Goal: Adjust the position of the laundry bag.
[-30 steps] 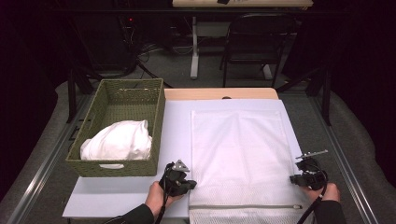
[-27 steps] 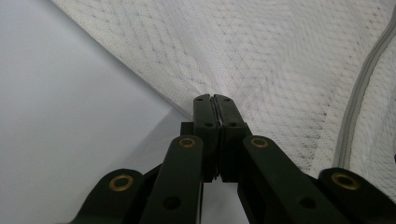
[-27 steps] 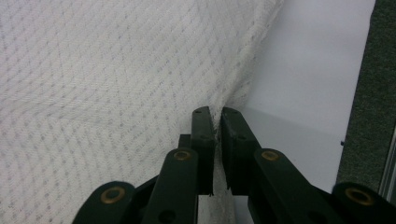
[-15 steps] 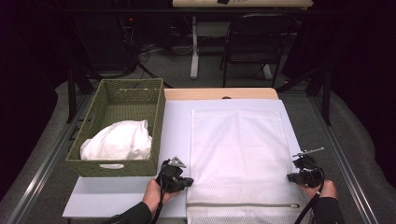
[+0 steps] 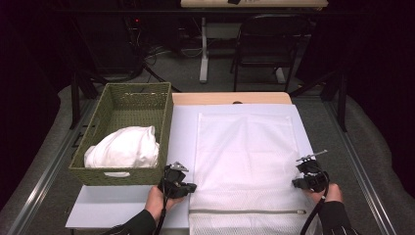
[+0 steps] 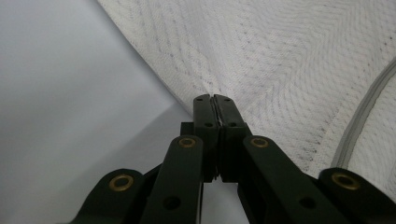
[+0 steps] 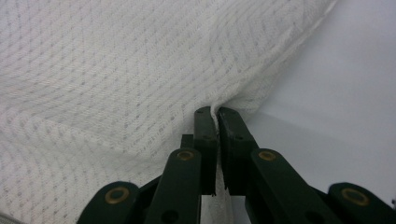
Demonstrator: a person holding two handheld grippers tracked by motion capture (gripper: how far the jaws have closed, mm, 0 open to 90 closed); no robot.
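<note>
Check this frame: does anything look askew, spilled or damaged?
Nothing stands out. The mesh bag lies flat and square on the white mat, its zipper closed, each side edge pinched by the left gripper and right gripper. The white cloth sits bundled inside the basket.

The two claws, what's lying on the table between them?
In the high view, the white mesh bag spans the stretch between the left claw and the right claw; each is shut on a side edge.

White mesh bag [image 5: 247, 161] flat on table [image 5: 122, 208], left tool [image 5: 188, 187] and right tool [image 5: 296, 182] at its edges
</note>
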